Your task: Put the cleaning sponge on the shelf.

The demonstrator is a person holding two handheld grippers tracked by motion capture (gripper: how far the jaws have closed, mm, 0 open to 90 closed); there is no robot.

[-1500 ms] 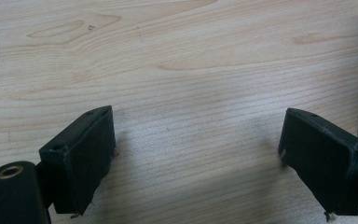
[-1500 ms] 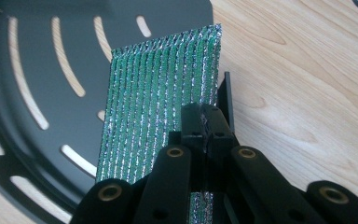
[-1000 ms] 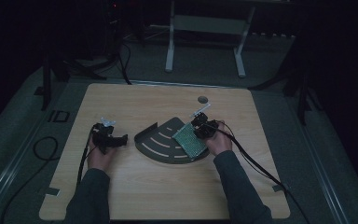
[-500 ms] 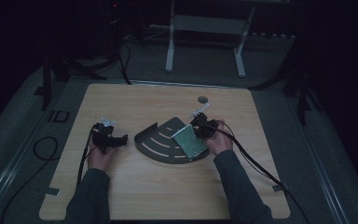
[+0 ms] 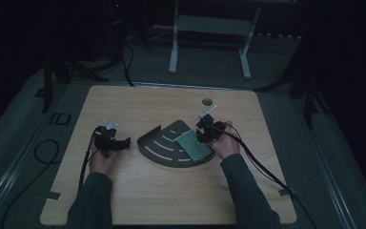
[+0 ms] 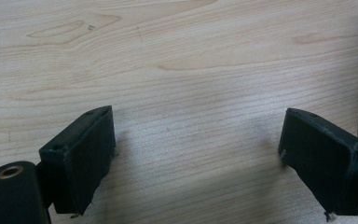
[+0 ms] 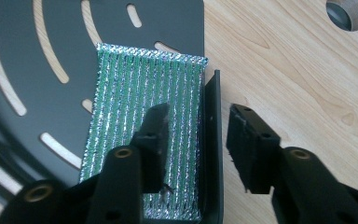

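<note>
The dark tray [image 5: 164, 145], fan-shaped with curved slots and a raised rim along its straight edges, sits near the middle of the wooden table [image 5: 171, 195]. One item lies in it: a green pad [image 5: 194, 145] with silvery stripes, flat on the tray floor at the tray's right end, hard against the upright rim there. In the right gripper view the pad [image 7: 144, 135] covers part of two slots, and table wood shows through the other slots.

The right gripper [image 5: 204, 133] is at the tray's right edge, held in the person's right hand [image 5: 225, 143]. Its jaws stand a narrow way apart and straddle the tray rim: one jaw over the pad inside the tray, the other outside over bare table. Whether the inner jaw touches the pad cannot be told.

The left gripper [image 5: 119, 142] rests on the table left of the tray, apart from it, in the left hand [image 5: 102, 160]. Its jaws are wide apart with only bare wood between them [image 6: 196, 154].

A round hole [image 5: 208, 101] in the table lies beyond the tray's right end.
</note>
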